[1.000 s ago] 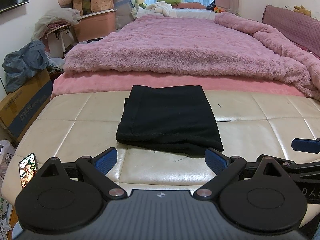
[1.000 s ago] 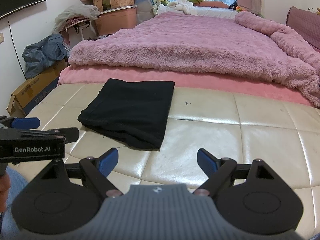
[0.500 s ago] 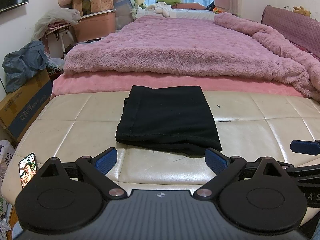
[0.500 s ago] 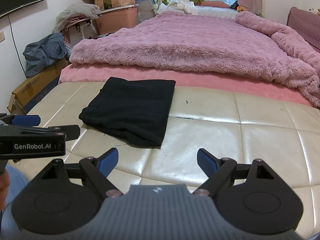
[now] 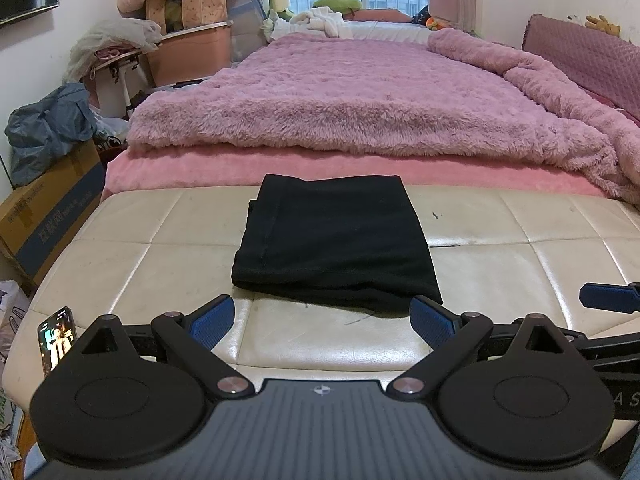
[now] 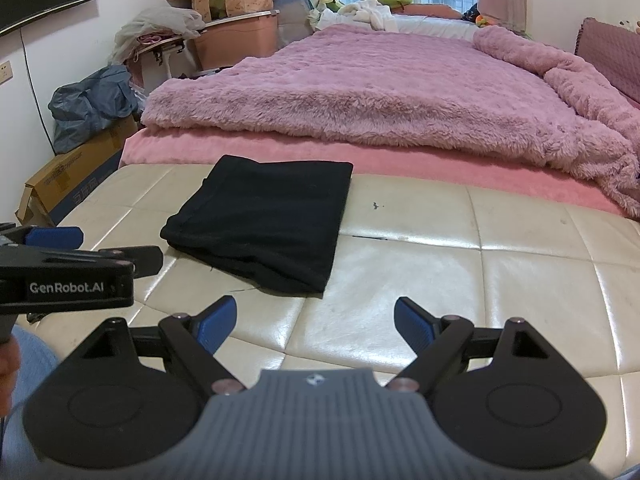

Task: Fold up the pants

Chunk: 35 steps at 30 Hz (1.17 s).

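Left wrist view shows the black pants (image 5: 336,240) lying as a neat folded rectangle on the cream bench (image 5: 540,264), just ahead of the left gripper (image 5: 322,314). It and the right gripper (image 6: 314,318) gape wide, holding nothing. Folding looks done; best to pull back without snagging the near edge.

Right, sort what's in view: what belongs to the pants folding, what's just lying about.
Job:
- black pants, folded on the cream bench
- left tongs, open
- right tongs, open

Lying about:
- phone
- pink blanket
- cardboard box
- storage bin
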### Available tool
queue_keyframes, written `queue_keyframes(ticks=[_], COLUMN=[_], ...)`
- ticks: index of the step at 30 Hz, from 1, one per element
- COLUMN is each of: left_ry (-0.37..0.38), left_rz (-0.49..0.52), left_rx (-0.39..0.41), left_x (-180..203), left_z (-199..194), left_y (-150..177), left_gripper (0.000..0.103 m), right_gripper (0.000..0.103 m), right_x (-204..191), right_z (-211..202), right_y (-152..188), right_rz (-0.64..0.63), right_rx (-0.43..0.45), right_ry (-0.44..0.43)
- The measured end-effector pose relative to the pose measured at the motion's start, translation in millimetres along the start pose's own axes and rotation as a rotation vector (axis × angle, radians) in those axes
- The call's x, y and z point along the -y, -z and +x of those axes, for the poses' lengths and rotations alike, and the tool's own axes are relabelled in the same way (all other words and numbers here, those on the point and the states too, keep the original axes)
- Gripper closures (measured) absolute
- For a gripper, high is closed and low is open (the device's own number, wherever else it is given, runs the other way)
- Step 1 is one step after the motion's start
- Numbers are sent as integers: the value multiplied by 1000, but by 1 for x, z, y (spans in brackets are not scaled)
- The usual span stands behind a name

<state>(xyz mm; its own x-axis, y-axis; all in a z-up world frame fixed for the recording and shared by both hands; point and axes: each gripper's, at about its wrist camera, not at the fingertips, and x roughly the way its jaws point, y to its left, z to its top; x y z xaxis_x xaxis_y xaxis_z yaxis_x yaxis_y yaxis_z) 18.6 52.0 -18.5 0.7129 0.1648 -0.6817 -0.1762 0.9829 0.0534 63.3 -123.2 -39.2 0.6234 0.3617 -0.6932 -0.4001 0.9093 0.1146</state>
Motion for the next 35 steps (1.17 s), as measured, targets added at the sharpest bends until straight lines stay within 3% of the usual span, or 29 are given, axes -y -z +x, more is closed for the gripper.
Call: queue_keyframes(ticks=[35], left_ry=[-14], left_rz=[6], left_rx=[17], left_x=[-2], left_z=[-3], left_y=[-3], left_gripper=[0], right_gripper=[21], right_x=[-1], right_z=[-1], right_y=[1], right_rz=[6], right_rx=[-2], right_ry=[-1])
